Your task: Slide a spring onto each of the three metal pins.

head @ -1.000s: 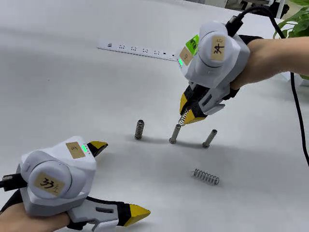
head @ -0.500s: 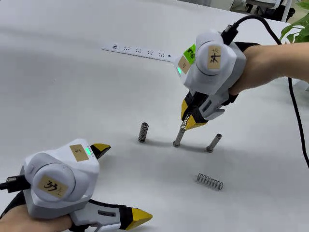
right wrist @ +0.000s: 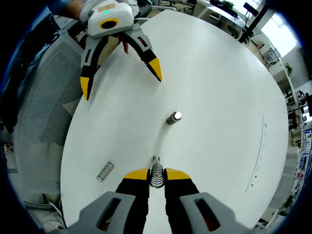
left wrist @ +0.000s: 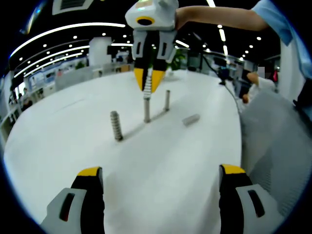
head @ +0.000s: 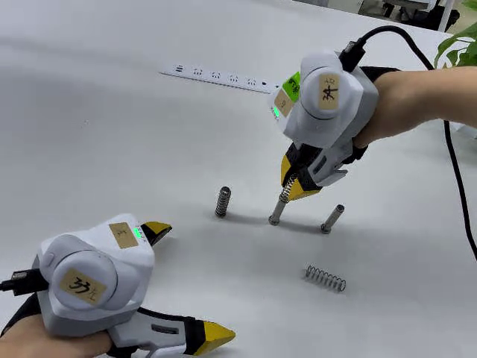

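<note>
Right gripper pinches spring upright, lower end at middle pin tip, axes lined up for sliding on. Left pin already sleeved; right pin bare. Loose spring lies flat near right pin, likely meant for it. Left gripper spread, empty, held clear.
</note>
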Demonstrator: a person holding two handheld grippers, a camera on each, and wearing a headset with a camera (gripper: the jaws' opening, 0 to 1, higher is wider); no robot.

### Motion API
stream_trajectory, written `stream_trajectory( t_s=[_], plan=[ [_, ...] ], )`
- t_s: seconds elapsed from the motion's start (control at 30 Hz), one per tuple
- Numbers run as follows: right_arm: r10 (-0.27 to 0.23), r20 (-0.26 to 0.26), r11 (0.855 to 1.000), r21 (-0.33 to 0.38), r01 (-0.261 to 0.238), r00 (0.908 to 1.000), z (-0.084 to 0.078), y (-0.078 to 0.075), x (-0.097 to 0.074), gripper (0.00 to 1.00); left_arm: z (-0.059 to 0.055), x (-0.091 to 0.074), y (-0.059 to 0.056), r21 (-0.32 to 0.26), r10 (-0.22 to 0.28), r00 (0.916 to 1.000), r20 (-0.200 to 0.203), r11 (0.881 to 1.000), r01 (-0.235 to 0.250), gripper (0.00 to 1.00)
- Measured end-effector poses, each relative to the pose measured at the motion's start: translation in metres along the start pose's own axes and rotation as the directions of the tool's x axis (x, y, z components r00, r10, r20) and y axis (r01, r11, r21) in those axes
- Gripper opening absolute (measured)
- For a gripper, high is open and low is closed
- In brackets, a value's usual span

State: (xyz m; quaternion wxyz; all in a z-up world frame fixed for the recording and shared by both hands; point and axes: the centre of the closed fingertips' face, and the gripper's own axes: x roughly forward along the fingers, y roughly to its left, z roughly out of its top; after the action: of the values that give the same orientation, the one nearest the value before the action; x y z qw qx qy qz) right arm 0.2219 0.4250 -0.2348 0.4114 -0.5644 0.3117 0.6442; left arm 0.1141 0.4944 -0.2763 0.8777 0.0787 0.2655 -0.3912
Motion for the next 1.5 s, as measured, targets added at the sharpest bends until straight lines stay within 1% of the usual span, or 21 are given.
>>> stream_trajectory(
  t_s=[0.2,0.57,0.83,1.17,1.37,1.5],
  plan=[
    [0.009,-0.018,1.000,-0.004,-0.009,0.9998,-0.002,0.001,0.007,0.13,0.000,-0.001,0.000,-0.002,0.000,1.0000,0.000,1.000,0.000,1.00],
    [0.029,-0.037,0.999,-0.015,-0.030,0.9989,0.001,0.005,0.020,0.13,-0.004,-0.002,0.000,-0.013,0.002,1.0000,-0.001,1.000,-0.002,1.00],
    [0.046,-0.065,0.998,-0.029,-0.048,0.9969,-0.002,0.007,0.034,0.13,-0.007,-0.003,0.001,-0.025,0.006,1.0000,-0.001,1.000,-0.006,1.00],
    [0.053,-0.069,0.998,-0.029,-0.055,0.9962,-0.004,0.004,0.046,0.13,-0.015,-0.003,0.000,-0.044,0.005,0.9999,-0.010,0.999,-0.006,1.00],
    [0.062,-0.074,0.998,-0.025,-0.064,0.9953,-0.007,0.004,0.052,0.13,-0.016,-0.003,0.000,-0.050,0.006,0.9999,-0.013,0.999,-0.007,1.00],
    [0.064,-0.074,0.998,-0.024,-0.066,0.9952,-0.007,0.005,0.051,0.13,-0.016,-0.002,0.000,-0.051,0.003,0.9999,-0.013,0.999,-0.004,1.00]
  ],
)
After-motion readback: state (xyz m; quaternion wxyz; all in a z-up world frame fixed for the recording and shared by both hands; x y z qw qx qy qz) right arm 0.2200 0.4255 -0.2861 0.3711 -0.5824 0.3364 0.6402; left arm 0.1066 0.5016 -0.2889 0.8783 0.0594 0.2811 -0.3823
